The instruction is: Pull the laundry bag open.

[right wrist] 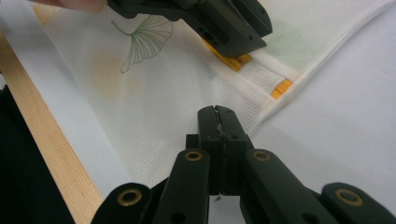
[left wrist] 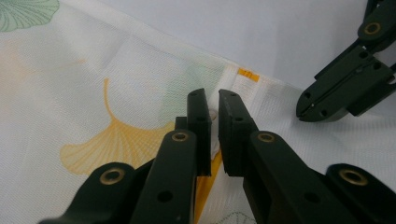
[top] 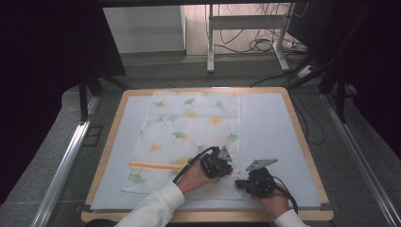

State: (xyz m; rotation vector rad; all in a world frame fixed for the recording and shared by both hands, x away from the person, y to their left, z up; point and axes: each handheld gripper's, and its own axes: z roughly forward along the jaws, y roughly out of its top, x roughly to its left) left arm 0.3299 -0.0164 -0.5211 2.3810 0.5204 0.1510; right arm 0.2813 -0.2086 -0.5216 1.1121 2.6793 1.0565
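Work surface: wooden table covered with a pale mat.
Cloth: white cloth printed with green and orange ginkgo leaves lies flat on the mat, centre-left, long side running away from the person. An orange stripe crosses it near the near end.
Left gripper: rests on the cloth near its near right corner. In the left gripper view the jaws stand nearly together, a small ridge of cloth pinched between the pads beside the orange stripe.
Right gripper: sits just beside the left gripper, at the cloth's near right edge. In the right gripper view the jaws are pressed together on the cloth edge; fabric between the pads cannot be confirmed.
Spacing: grippers near, not touching.
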